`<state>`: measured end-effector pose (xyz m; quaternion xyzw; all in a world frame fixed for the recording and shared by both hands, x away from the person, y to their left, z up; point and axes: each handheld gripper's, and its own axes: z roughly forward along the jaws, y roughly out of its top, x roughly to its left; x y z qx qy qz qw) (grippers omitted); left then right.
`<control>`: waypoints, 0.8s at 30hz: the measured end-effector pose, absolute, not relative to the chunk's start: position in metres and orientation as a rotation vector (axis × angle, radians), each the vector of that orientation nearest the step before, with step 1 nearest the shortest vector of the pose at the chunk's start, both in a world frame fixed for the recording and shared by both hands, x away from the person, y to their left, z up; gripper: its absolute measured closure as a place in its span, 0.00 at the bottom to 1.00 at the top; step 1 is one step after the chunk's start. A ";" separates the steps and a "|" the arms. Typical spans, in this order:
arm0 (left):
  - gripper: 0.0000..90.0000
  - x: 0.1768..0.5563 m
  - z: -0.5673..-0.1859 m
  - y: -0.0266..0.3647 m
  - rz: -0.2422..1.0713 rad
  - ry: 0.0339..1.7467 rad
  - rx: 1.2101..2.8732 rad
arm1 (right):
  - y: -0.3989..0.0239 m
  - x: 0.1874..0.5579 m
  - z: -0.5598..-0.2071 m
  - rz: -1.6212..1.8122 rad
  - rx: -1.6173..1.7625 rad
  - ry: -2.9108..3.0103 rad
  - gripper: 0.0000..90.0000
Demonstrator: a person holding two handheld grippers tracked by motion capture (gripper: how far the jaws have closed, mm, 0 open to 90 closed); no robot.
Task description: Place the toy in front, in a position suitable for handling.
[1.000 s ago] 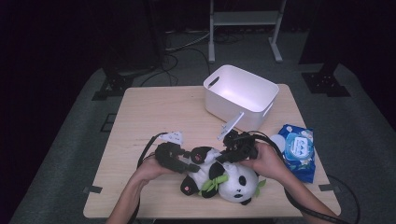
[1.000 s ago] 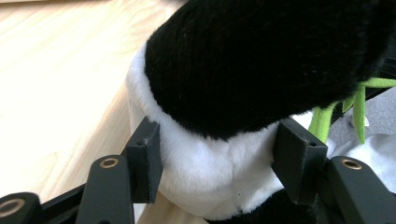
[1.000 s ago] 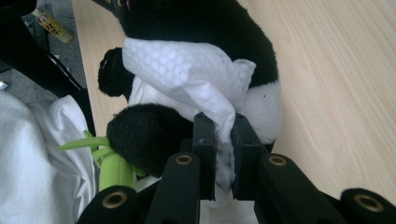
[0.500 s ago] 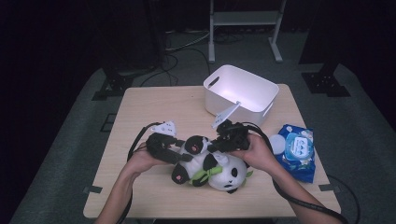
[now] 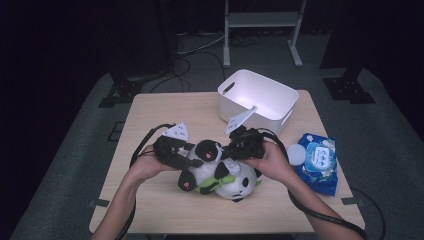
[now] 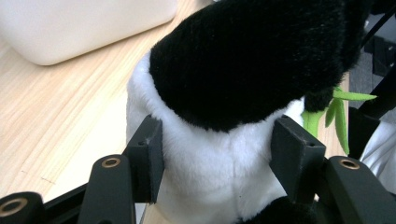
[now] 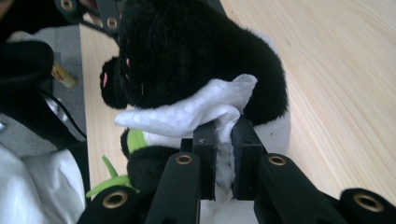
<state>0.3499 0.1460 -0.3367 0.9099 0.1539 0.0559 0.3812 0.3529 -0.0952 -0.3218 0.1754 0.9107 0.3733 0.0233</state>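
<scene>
A black-and-white panda plush (image 5: 235, 182) with green leaves lies near the table's front middle, raised at its left end. My left gripper (image 5: 192, 156) is shut on the plush's white body, a pad pressing each side (image 6: 217, 163). The panda's black limb (image 6: 243, 60) rises over the jaws. My right gripper (image 5: 231, 152) comes from the right and is shut on a white wipe (image 7: 196, 109). The wipe lies draped against the panda's black fur (image 7: 187, 46), pinched between the pads (image 7: 223, 158).
A white bin (image 5: 257, 97) stands at the back right of the wooden table (image 5: 160, 115), just beyond the right gripper. A blue pack of wipes (image 5: 317, 160) lies by the right edge. Cables trail from both grippers toward the front edge.
Both hands have risen and shifted left and away from the front edge. The panda has come along with them, its left end lifted off the table.
</scene>
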 end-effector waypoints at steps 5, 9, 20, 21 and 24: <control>0.46 0.345 -0.333 0.135 0.173 0.369 2.324 | -0.115 0.344 -0.328 1.106 0.554 2.819 0.92; 0.44 0.343 -0.329 0.129 0.192 0.354 2.344 | -0.131 0.338 -0.337 1.009 0.589 2.831 0.92; 0.38 0.340 -0.319 0.114 0.171 0.344 2.303 | -0.160 0.330 -0.354 1.029 0.680 2.819 0.92; 0.37 0.340 -0.319 0.115 0.162 0.350 2.291 | -0.161 0.330 -0.355 1.033 0.681 2.820 0.92; 0.35 0.340 -0.319 0.118 0.145 0.366 2.275 | -0.165 0.330 -0.357 1.047 0.694 2.821 0.92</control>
